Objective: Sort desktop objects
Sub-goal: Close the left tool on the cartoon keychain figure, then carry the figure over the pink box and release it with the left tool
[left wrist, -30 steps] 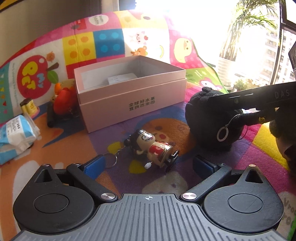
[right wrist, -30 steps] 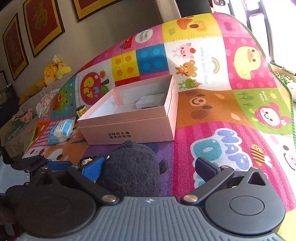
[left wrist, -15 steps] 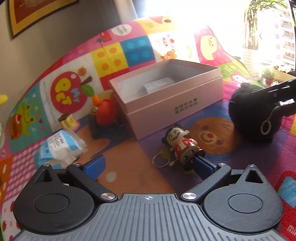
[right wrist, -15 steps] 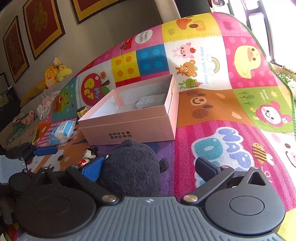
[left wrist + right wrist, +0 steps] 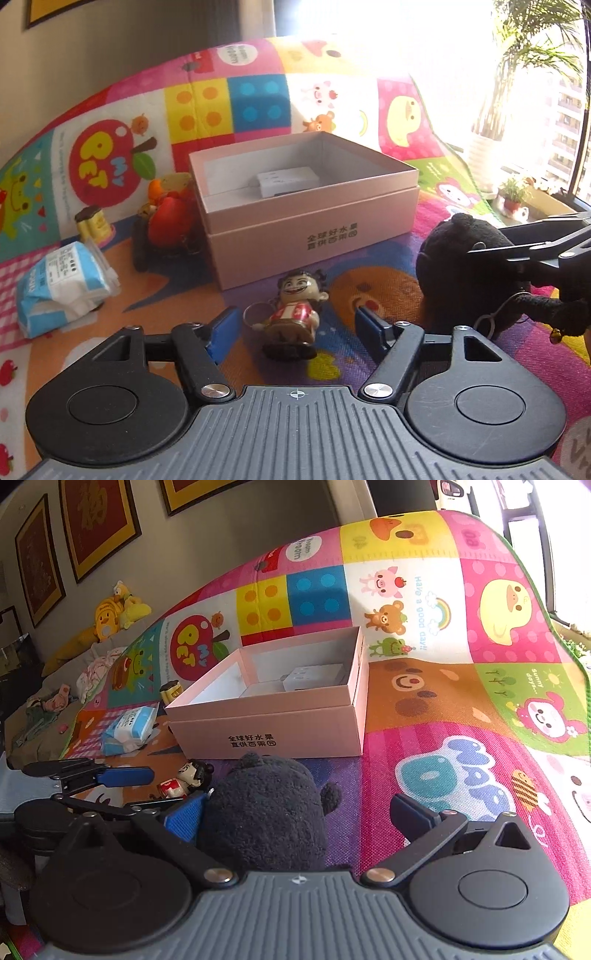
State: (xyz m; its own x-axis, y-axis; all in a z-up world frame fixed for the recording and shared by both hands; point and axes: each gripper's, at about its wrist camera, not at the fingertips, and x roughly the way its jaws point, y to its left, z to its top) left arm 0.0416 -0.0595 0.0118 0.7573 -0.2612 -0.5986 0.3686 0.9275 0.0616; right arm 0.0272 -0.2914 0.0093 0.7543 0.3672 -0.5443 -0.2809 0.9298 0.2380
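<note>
Your left hand-held gripper (image 5: 293,326) has swung round to frame the figurine keychain (image 5: 293,314), and its jaws are closing without touching yet. The toy lies on the play mat (image 5: 388,295) before the pink box (image 5: 314,236). Your right hand-held gripper (image 5: 295,816) stays open around the black plush (image 5: 269,812).

Both the left gripper (image 5: 295,325) and the right gripper (image 5: 295,818) are being shown as ribbed grey bodies flanked by black discs, with silver screws pinning black arms ending in blue pads (image 5: 223,328).
</note>
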